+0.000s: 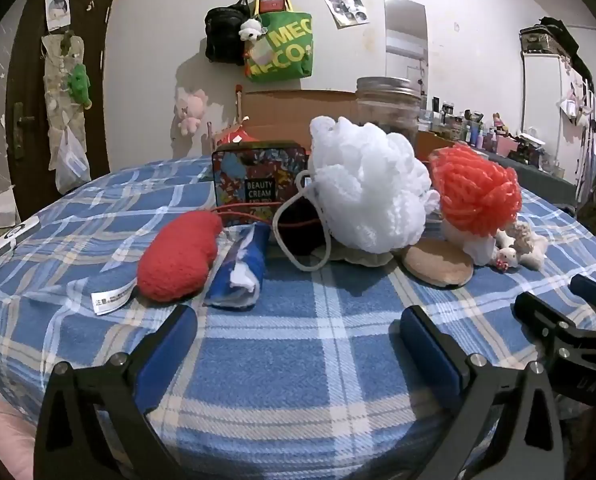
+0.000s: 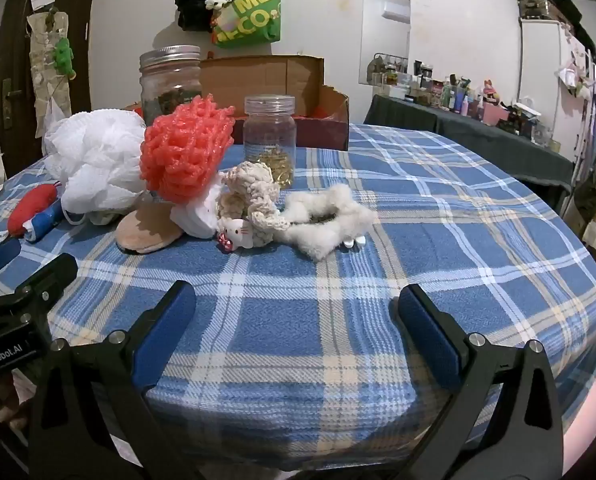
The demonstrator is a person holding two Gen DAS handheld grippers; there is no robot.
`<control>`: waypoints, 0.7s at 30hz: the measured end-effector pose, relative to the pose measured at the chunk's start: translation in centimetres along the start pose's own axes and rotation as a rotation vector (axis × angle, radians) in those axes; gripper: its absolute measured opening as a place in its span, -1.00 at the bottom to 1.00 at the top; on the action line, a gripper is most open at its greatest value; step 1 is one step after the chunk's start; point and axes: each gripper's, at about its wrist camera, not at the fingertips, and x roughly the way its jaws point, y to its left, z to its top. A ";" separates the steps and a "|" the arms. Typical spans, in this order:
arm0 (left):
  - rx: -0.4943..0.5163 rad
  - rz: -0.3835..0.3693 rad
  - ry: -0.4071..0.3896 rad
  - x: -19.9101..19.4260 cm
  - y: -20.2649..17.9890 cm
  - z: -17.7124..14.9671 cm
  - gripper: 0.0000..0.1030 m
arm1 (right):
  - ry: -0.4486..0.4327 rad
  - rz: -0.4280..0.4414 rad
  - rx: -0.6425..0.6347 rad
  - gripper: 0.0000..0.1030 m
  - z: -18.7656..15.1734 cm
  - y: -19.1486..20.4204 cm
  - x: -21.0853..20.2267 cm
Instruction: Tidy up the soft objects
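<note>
1. The left gripper (image 1: 298, 328) hovers low over the near edge of the table, its jaws spread wide with nothing between them.
2. Its blue-padded fingers (image 1: 165, 354) point forward, toward the far edge.
3. The right gripper (image 2: 298, 320) sits level beside it, also over the near edge, jaws parted wide and empty.
4. Its blue fingers (image 2: 428, 332) aim the same way.
5. Each gripper shows at the edge of the other's view, so the two are near, side by side.

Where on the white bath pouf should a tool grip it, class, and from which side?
Grip the white bath pouf across its puffy mesh body from the front-left, where the left tool faces it. The orange mesh ball crowds its right side; the cord loop is thin and limp.
</note>
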 end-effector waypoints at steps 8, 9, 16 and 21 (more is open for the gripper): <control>0.010 0.005 0.001 0.0 0.0 0.0 1.00 | -0.004 -0.004 -0.007 1.00 0.0 0.0 0.0; 0.011 0.005 0.000 0.0 0.0 0.0 1.00 | -0.001 -0.004 -0.007 1.00 0.1 0.1 0.0; 0.013 0.006 0.000 0.0 0.0 0.0 1.00 | -0.002 -0.005 -0.008 1.00 0.0 0.1 0.0; 0.012 0.006 -0.001 0.0 0.0 0.0 1.00 | -0.002 -0.005 -0.008 1.00 0.0 0.1 0.0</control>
